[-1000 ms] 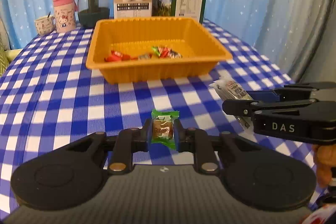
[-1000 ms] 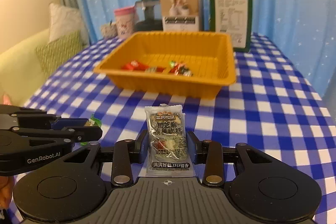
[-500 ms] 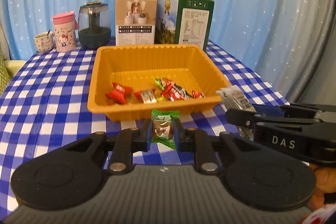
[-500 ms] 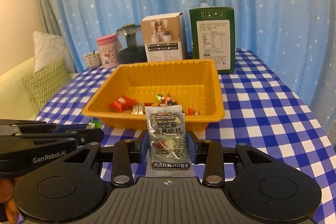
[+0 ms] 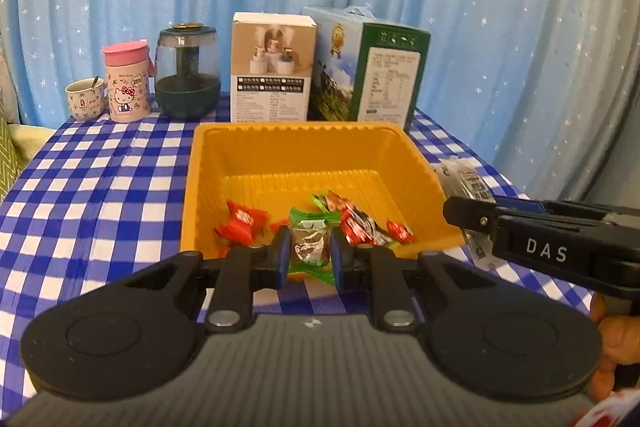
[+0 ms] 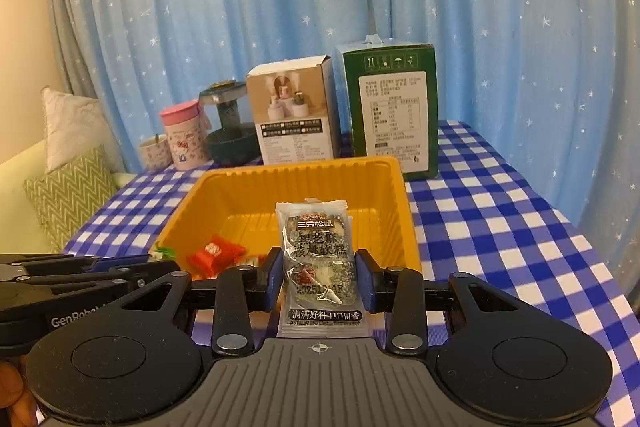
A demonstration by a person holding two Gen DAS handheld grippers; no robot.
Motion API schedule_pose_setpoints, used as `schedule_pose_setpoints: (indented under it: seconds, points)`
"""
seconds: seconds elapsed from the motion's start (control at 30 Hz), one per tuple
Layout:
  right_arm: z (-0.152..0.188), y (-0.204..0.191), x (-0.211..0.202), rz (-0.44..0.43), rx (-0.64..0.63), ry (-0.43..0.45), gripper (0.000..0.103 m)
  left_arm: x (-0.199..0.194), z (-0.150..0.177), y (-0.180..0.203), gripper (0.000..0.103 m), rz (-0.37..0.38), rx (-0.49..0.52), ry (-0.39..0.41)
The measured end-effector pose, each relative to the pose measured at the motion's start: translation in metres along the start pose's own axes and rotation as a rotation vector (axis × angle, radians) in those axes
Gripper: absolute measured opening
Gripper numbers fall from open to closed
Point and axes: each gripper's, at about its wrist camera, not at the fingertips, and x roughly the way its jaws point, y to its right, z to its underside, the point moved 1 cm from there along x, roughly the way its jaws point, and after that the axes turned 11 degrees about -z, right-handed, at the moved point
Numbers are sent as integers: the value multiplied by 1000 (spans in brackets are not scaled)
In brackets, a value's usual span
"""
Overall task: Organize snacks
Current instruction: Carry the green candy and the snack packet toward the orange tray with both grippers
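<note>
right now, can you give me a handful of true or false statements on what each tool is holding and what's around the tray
1. The left tool is shut on a green-wrapped candy. True.
2. The right tool is empty. False: it clamps a clear snack packet.
3. The orange tray holds some wrapped candies. True.
4. The pink cup sits inside the tray. False: it stands on the checked tablecloth beyond it.
5. Two boxes stand behind the tray. True: a white box and a green box.
</note>
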Motion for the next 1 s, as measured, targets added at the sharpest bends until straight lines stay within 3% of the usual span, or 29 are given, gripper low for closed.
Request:
schedule_pose_setpoints:
  seconds: [0.5,1.0]
  points:
    - [-27,17,53,31,37,22,38,52,-29,-14,18,-15,-38,12]
    - [-26,31,86,49,58,-19,38,81,-32,-17,18,-28,-31,-11]
